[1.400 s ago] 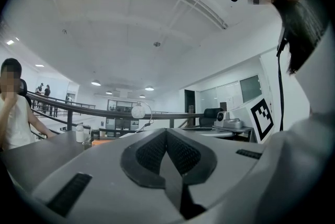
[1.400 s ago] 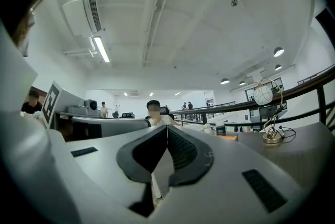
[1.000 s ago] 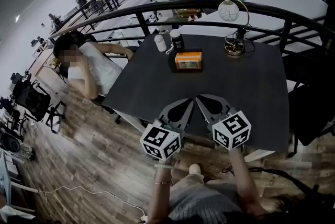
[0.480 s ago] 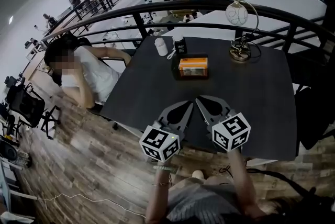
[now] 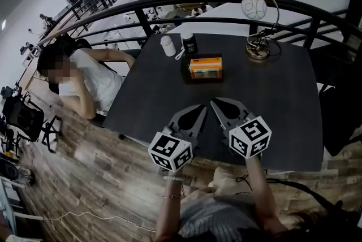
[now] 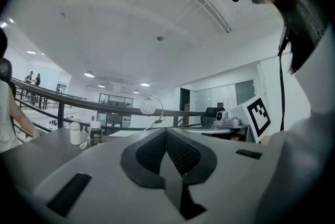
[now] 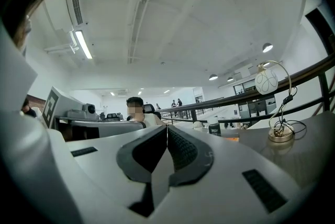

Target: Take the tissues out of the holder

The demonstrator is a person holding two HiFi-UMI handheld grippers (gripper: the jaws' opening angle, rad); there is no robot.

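An orange tissue pack (image 5: 206, 67) sits in a dark holder (image 5: 186, 68) on the far middle of the dark table (image 5: 271, 105). Both grippers hover over the table's near edge, well short of the holder and pointing toward it. My left gripper (image 5: 202, 107) is shut with nothing between its jaws, whose dark pads meet in the left gripper view (image 6: 166, 132). My right gripper (image 5: 214, 103) is beside it, also shut and empty, pads together (image 7: 167, 127). The right gripper view shows a sliver of the orange pack (image 7: 233, 138) far ahead.
A white bottle (image 5: 167, 46) and a dark jar (image 5: 189, 43) stand behind the holder at the left. A globe desk lamp (image 5: 257, 26) stands at the table's far right corner. A black railing (image 5: 169, 12) runs behind. A person (image 5: 79, 80) sits at the left side.
The head view has shifted a little, so the table and seated person sit slightly differently in frame. Both grippers stay shut side by side at the near edge.
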